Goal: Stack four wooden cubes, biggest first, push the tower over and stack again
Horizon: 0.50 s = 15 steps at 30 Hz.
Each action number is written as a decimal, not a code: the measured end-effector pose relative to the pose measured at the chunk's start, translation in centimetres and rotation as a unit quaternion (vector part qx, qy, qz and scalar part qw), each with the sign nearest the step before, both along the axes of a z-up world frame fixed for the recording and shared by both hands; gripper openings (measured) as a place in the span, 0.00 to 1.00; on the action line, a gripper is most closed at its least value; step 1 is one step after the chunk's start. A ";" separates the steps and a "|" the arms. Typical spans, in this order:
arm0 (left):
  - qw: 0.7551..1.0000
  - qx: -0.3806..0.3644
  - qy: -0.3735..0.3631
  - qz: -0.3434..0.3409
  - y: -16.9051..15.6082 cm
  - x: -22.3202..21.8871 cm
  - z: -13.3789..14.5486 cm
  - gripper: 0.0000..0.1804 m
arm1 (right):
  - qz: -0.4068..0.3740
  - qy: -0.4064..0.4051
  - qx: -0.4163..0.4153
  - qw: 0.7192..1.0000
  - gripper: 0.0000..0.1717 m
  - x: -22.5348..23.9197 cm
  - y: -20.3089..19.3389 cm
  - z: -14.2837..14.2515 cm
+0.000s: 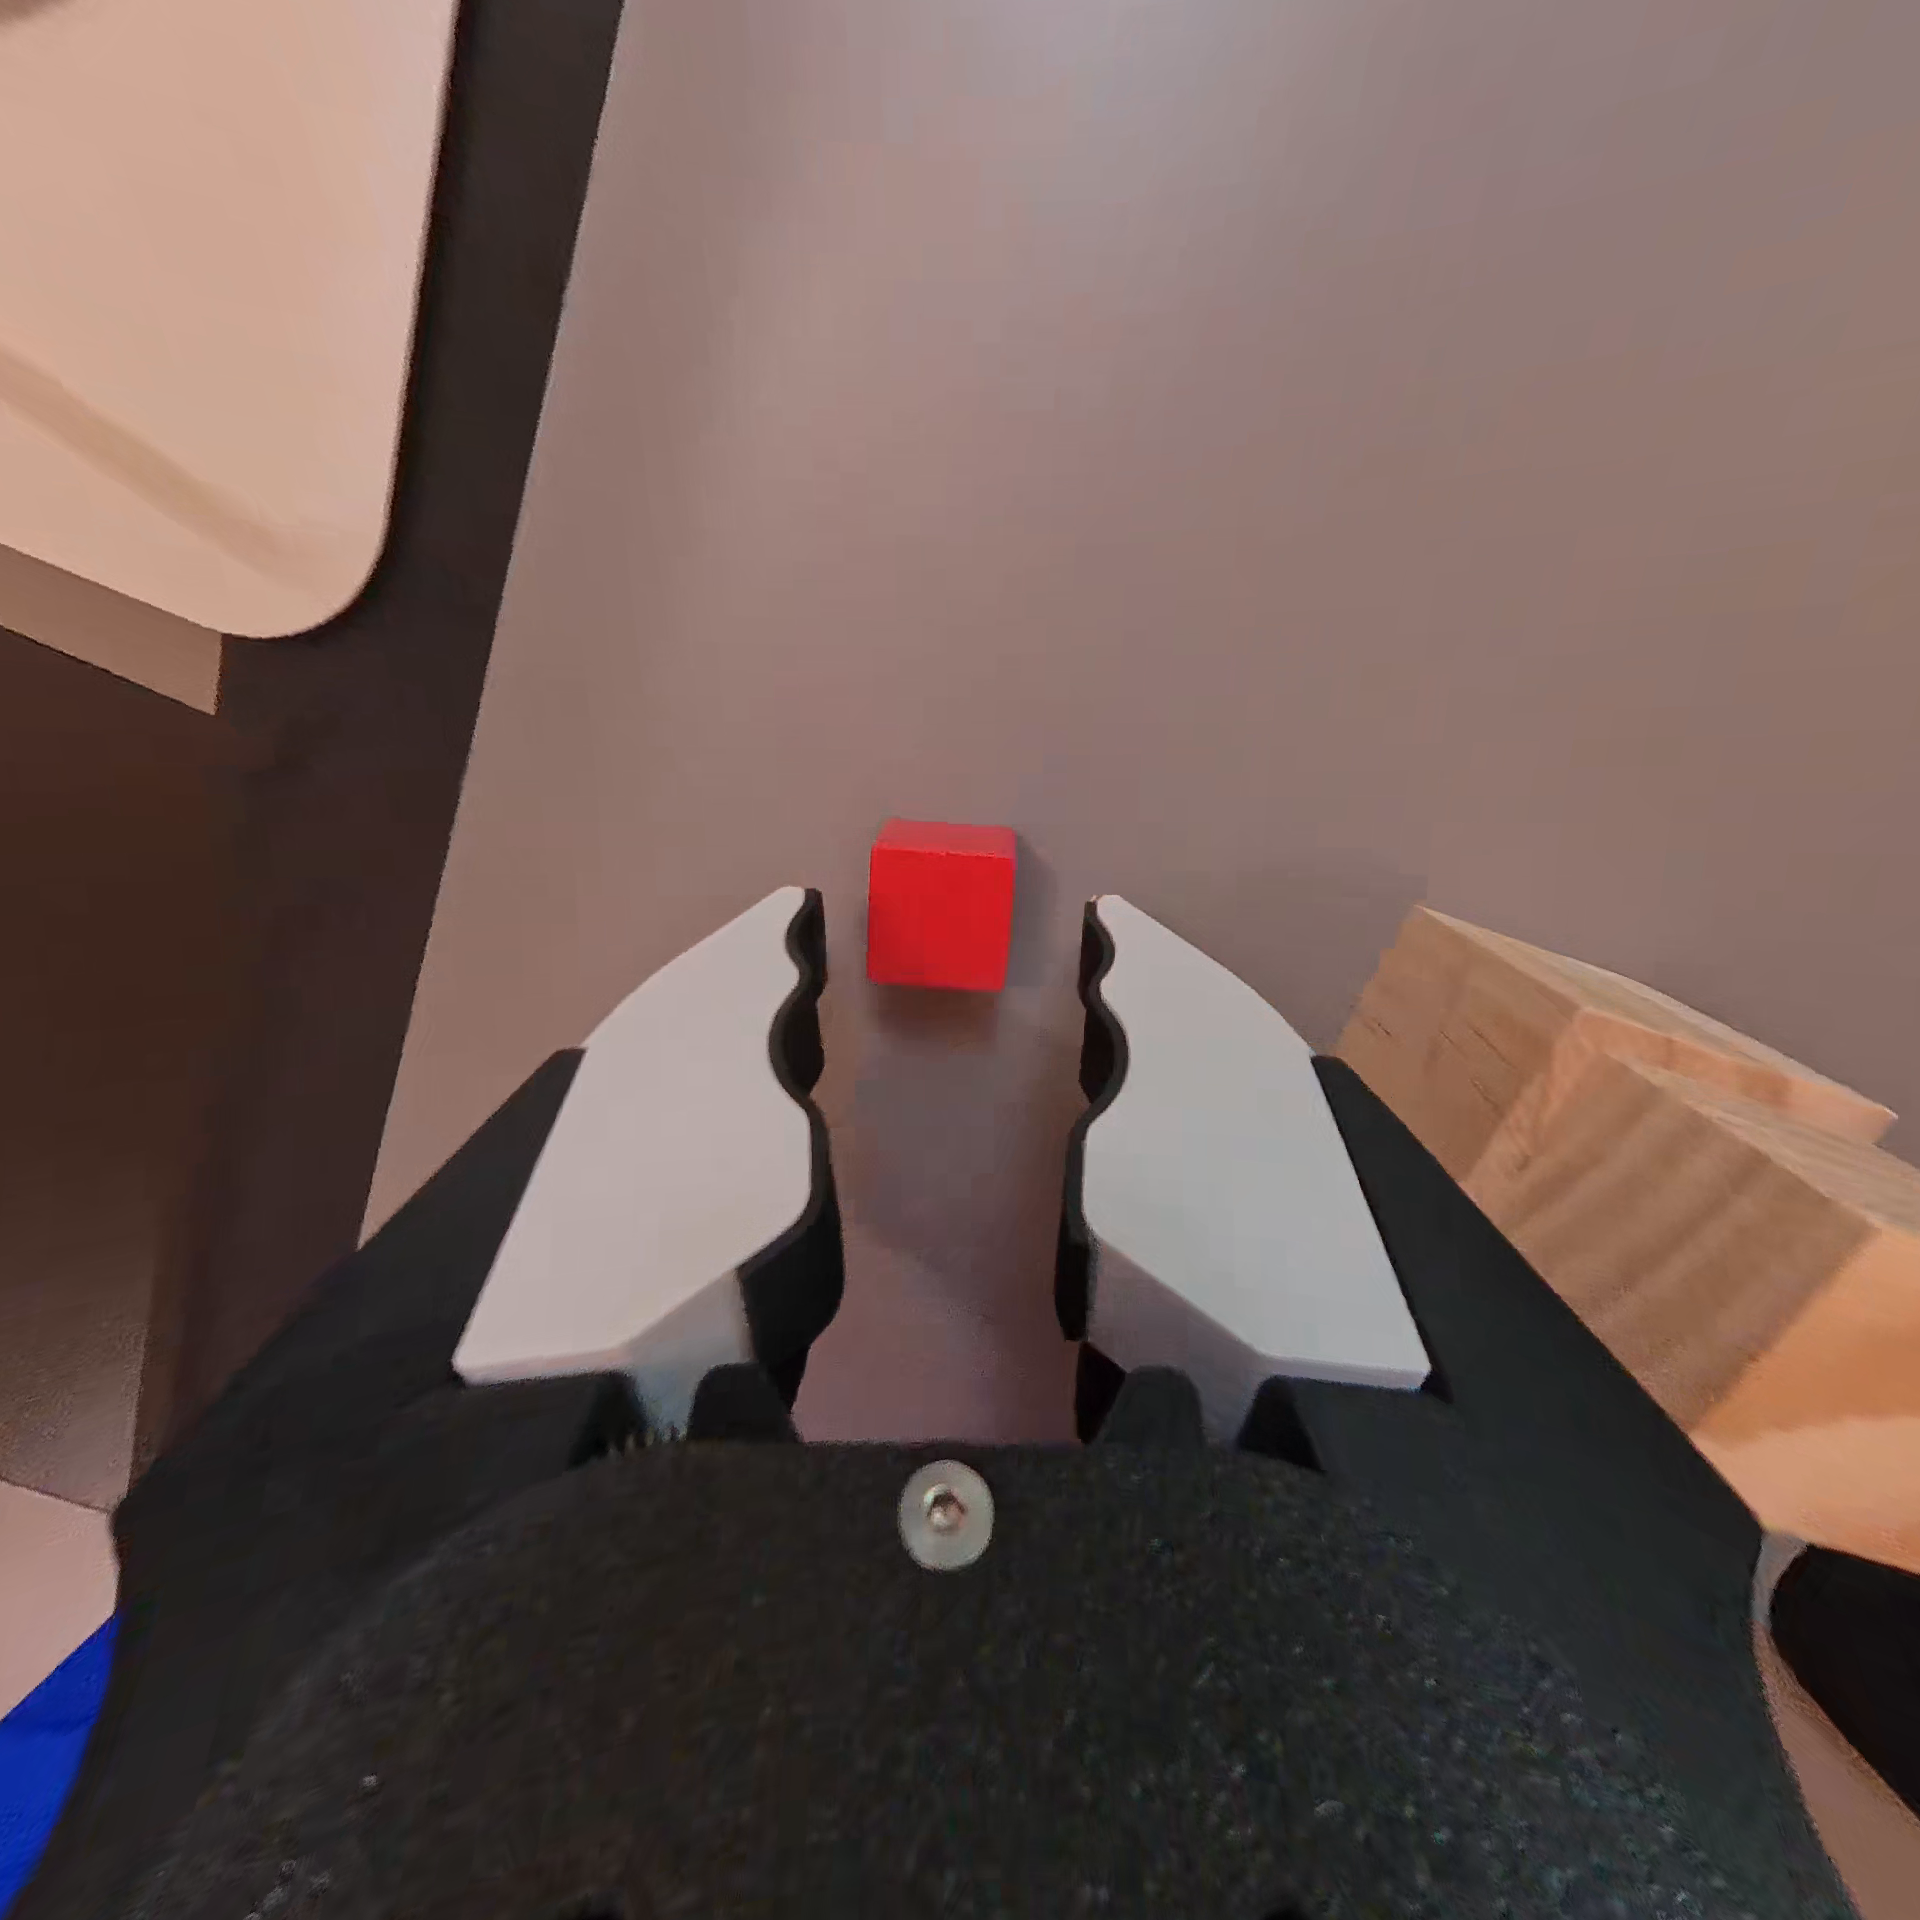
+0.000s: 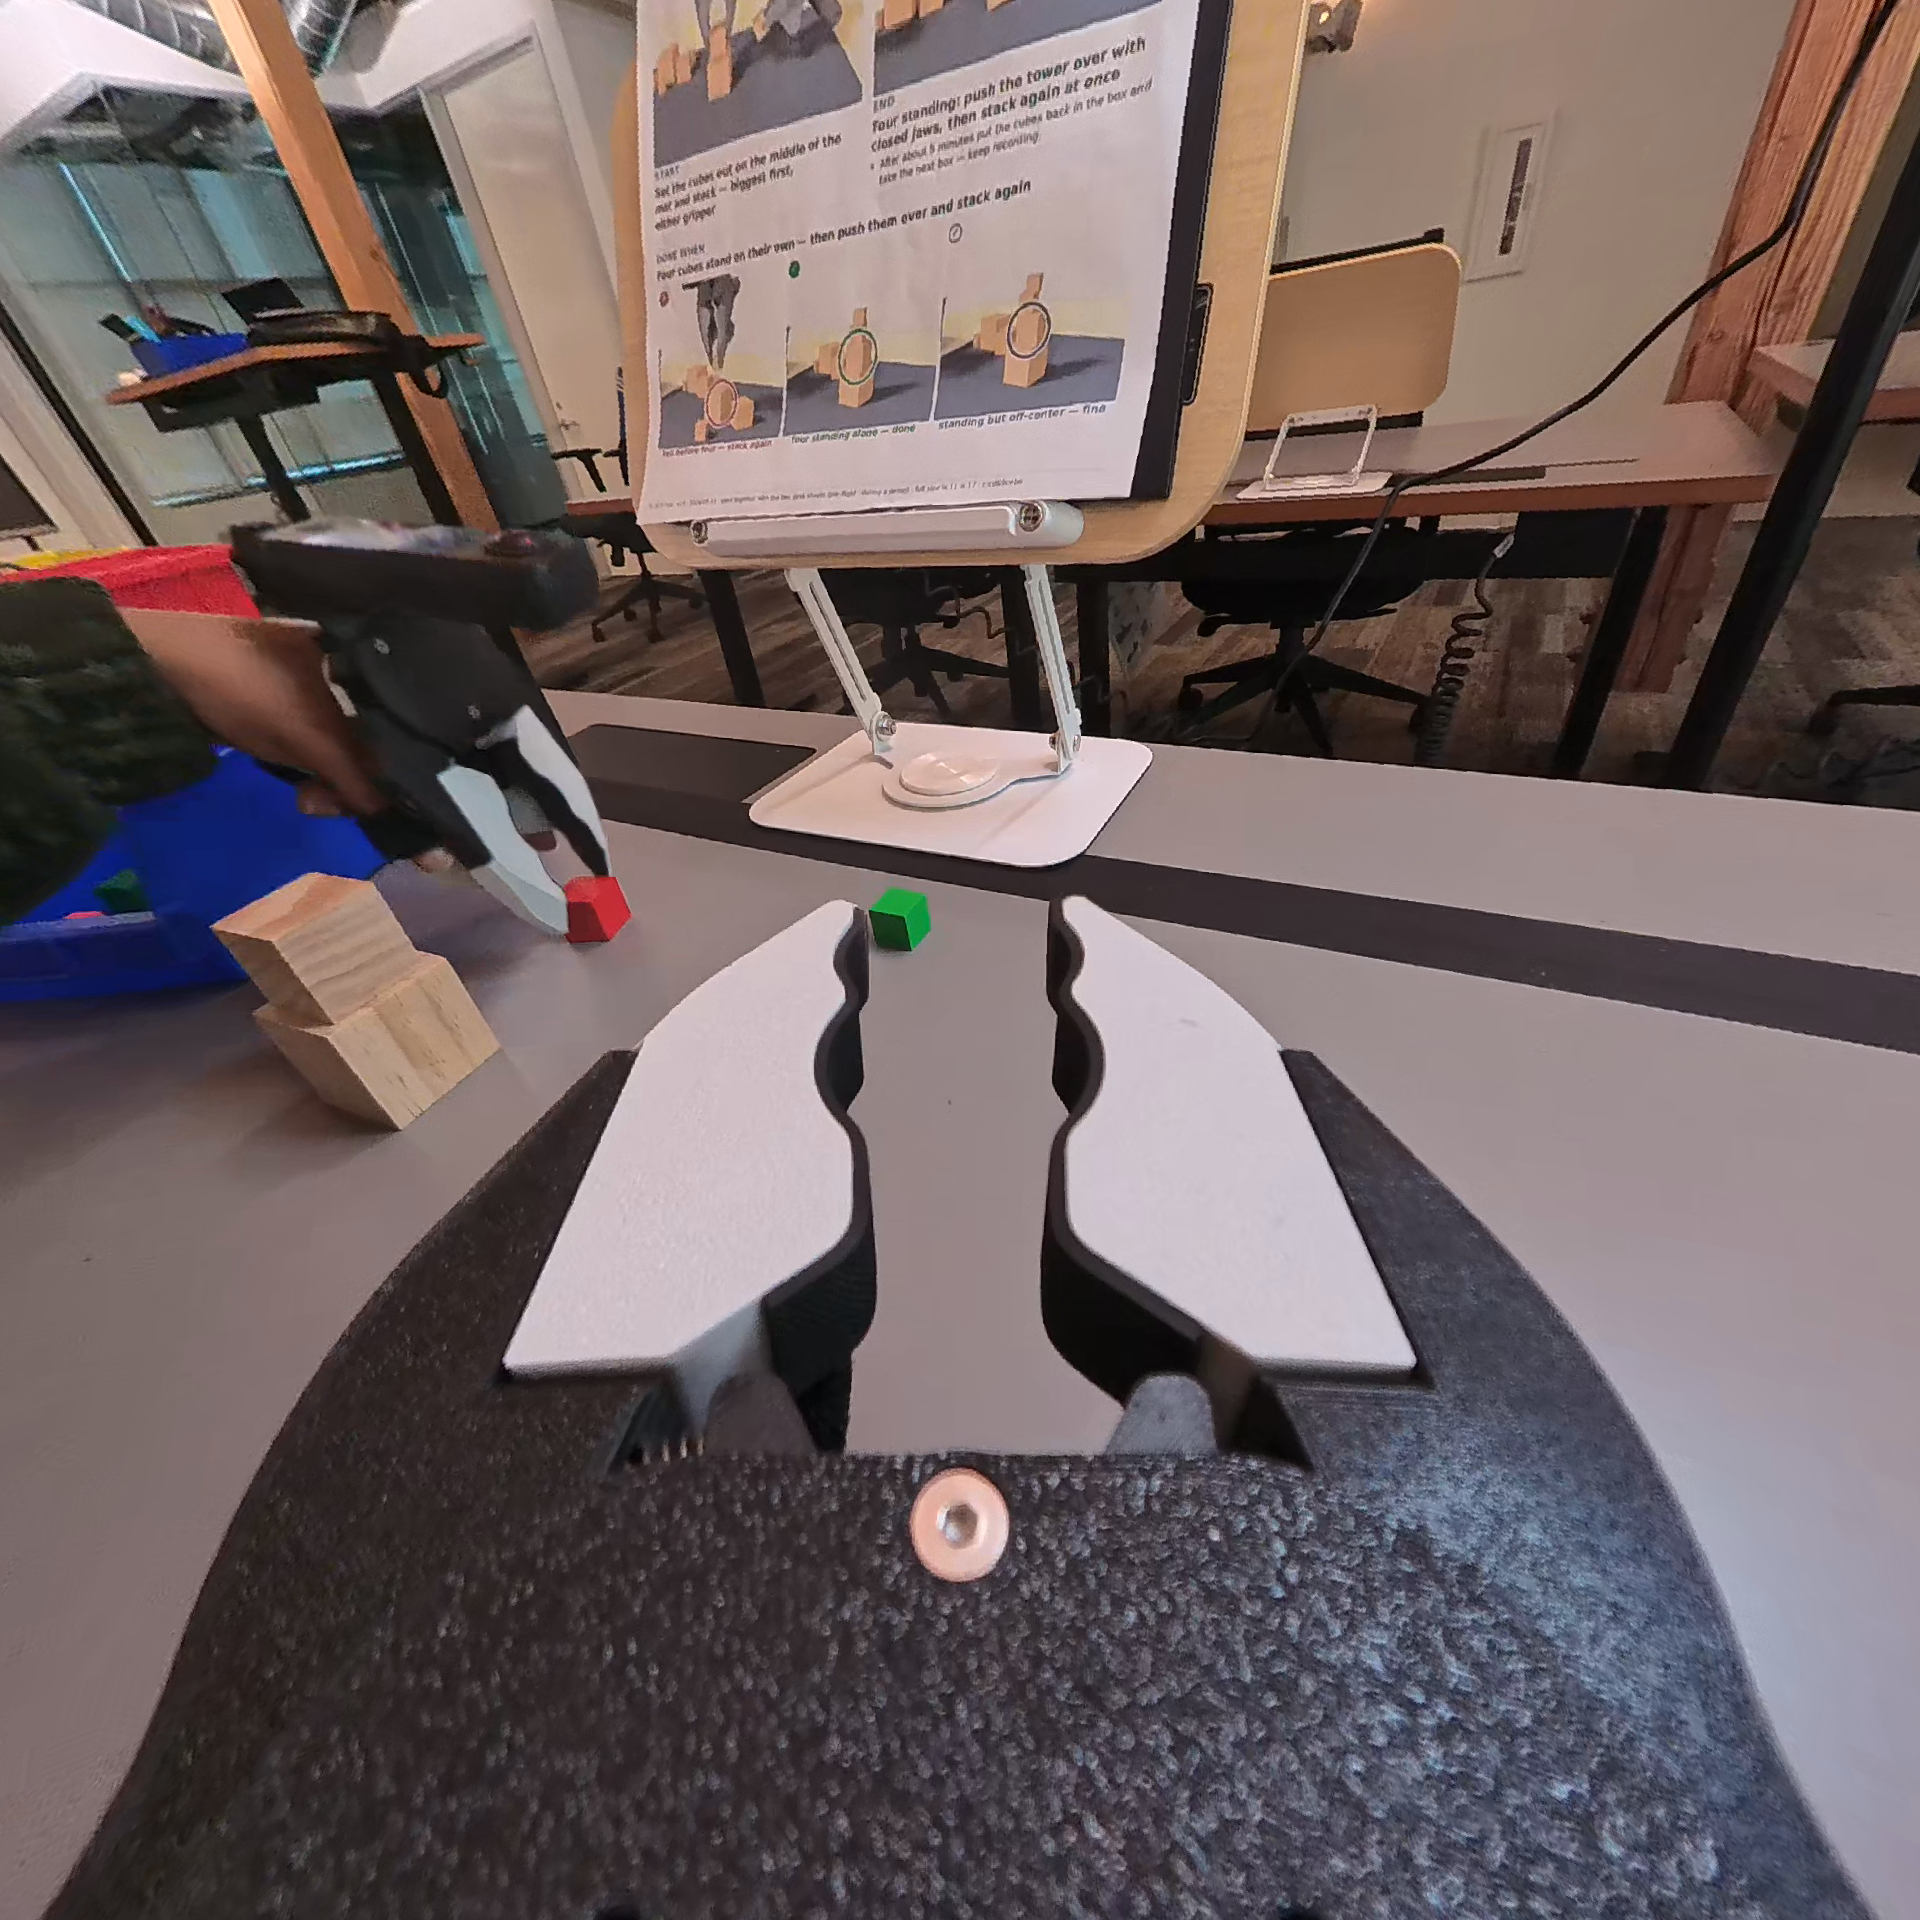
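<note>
Straddling the red cube (image 1: 940, 904), my left claw (image 1: 951, 914) stands apart, pads not pressing; right claw (image 2: 956, 925) apart on nothing, green cube (image 2: 899, 920) just ahead-left.

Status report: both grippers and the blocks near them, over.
Left gripper open, straddling red cube, pads clear. Right gripper open, empty; green cube just ahead. Wooden blocks stacked beside.

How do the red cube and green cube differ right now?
The red cube sits between the left gripper's open fingers, a gap on each side; the green cube sits beyond the right gripper's fingertips, off to their left. The red one lies nearer the wooden blocks. Both rest on the grey table.
</note>
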State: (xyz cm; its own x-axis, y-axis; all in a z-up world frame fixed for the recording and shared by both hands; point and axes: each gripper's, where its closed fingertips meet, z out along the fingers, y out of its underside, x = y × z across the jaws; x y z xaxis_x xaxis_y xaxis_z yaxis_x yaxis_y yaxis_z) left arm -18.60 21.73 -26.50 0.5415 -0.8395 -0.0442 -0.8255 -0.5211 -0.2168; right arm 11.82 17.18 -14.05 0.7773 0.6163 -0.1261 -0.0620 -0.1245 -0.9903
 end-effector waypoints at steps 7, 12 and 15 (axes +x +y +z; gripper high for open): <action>0.999 0.044 -0.008 -0.025 -0.3 0.3 2.8 0.15 | -0.001 0.003 0.005 1.000 0.19 0.1 -0.1 0.4; 0.992 0.089 -0.042 -0.078 -3.1 1.7 10.3 0.15 | 0.002 0.000 0.003 1.000 0.19 -0.1 -0.2 0.2; 0.987 0.072 -0.050 -0.138 -6.6 2.6 12.8 0.15 | 0.000 -0.005 0.004 1.000 0.19 -0.2 -0.2 0.1</action>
State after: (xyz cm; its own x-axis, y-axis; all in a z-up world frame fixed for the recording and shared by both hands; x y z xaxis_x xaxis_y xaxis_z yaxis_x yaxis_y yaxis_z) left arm -15.96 15.14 -13.66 0.3004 -0.9445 -0.1325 -0.9028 -0.2367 -0.3592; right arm 11.58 16.99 -13.96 0.7780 0.6180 -0.1130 -0.0516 -0.1165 -0.9919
